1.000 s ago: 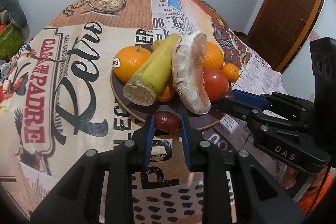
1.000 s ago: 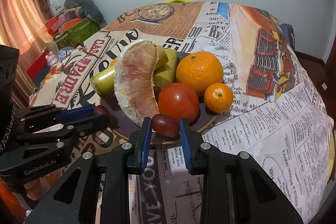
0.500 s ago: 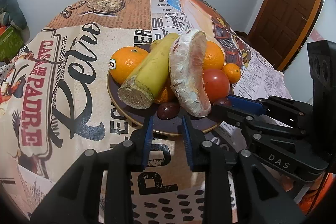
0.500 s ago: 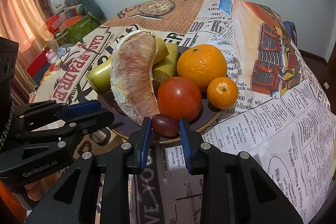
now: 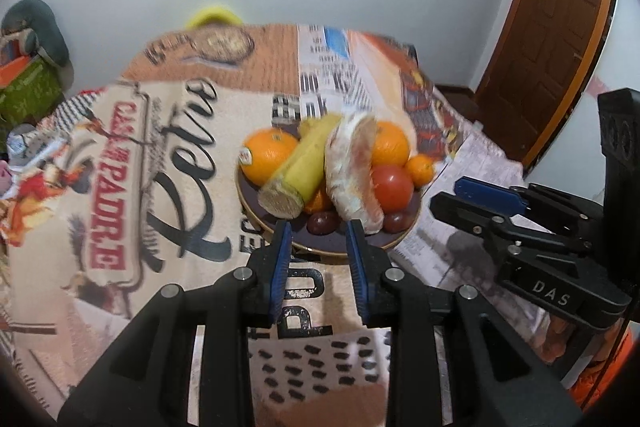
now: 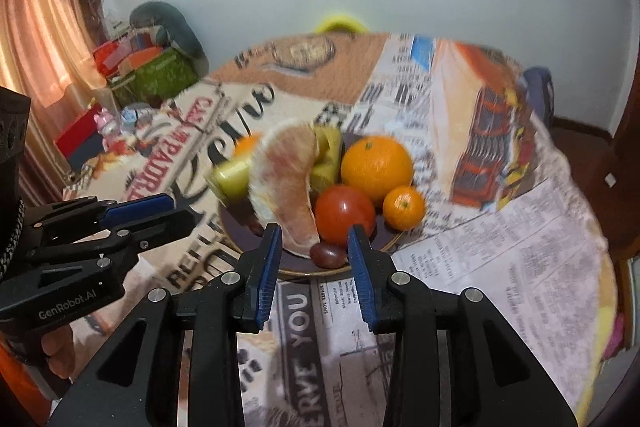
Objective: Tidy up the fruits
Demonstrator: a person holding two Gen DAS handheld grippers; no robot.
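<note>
Fruits sit piled on the plate (image 5: 400,241) on the counter (image 5: 168,187); both grapes (image 5: 322,222) (image 6: 328,254), pinched a second ago, now lie at its near edge. Left tongs (image 5: 320,255) and right tongs (image 6: 314,259) are spread, empty, pulled back; sorting looks finished.

The left gripper (image 5: 320,233) is held with its jaws spread apart, and nothing is gripped between the blue pads (image 5: 280,259). It is pointed forward toward the far side of the scene, raised above the table. The right gripper (image 6: 314,237) is likewise held with its jaws parted and nothing between them. The two grippers are kept side by side, near each other but apart. In the right wrist view, the left gripper is seen at the left edge, and part of a hand (image 6: 60,351) is glimpsed beneath its body.
</note>
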